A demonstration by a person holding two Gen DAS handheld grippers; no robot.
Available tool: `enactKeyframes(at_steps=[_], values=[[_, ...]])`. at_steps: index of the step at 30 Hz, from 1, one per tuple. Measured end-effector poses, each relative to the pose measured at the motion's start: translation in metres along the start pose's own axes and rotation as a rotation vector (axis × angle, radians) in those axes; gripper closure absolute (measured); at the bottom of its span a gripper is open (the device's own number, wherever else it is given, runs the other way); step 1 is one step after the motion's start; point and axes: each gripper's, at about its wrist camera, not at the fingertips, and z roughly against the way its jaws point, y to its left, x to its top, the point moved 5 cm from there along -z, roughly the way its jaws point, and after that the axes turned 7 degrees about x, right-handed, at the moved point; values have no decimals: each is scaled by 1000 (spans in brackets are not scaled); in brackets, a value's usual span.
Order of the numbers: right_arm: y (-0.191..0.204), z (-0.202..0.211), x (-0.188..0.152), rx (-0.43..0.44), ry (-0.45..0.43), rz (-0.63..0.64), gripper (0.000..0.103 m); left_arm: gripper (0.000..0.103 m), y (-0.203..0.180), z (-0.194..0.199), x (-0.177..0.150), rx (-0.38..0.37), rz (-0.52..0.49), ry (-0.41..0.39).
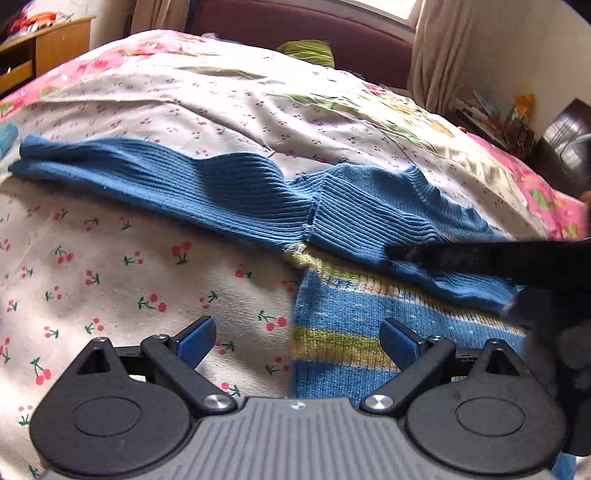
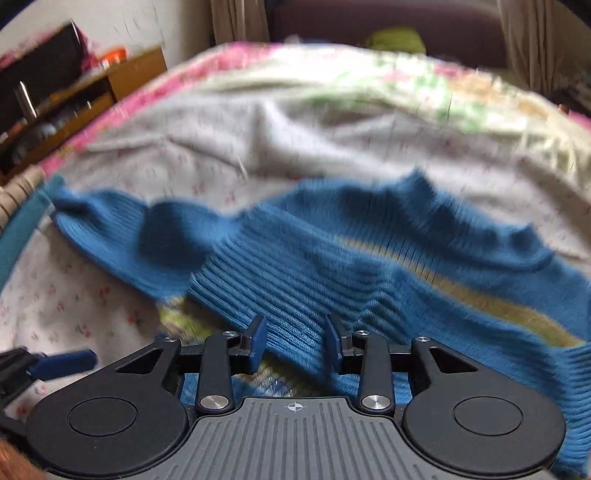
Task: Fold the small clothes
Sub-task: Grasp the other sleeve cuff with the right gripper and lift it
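Note:
A small blue ribbed sweater [image 1: 229, 188] lies on the cherry-print bed sheet [image 1: 110, 266], its sleeves laid across a body striped in blue and yellow-green [image 1: 343, 332]. My left gripper [image 1: 299, 339] stands wide open over the sheet and the body's left edge, holding nothing. In the left wrist view my right gripper [image 1: 480, 258] is a dark blurred bar reaching in from the right over the folded sleeve. In the right wrist view, which is blurred, the right gripper [image 2: 297, 343] stands open low over the ribbed sleeve [image 2: 295, 295], with fabric lying between its fingers but not pinched. A finger of the left gripper [image 2: 62, 363] shows at lower left.
A teal garment [image 1: 7, 140] lies at the sheet's left edge. A wooden desk [image 1: 55, 44] stands at the far left. A green cloth [image 1: 306, 51] rests against the maroon headboard [image 1: 295, 22]. At the far right are a dark chair [image 1: 565, 147] and clutter.

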Motion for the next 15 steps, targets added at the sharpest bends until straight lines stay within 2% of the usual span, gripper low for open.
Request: enactKeyframes(at_steps=[3,6,10,12,15], values=[[7,3,7,-16,0,38,68,0,7,1,3,-14,32,-4],[26,9,26,6,-13,95,68,0,15,4,8,-24,65,-28],[67,1,59,81,2,195,68,0,22,6,12,-39,104,-37],[94,-8,73,128,20,247,68,0,28,12,15,-40,129,-65],[136,-25,90,195,50,334,67,0,45,21,23,-3,177,-117]])
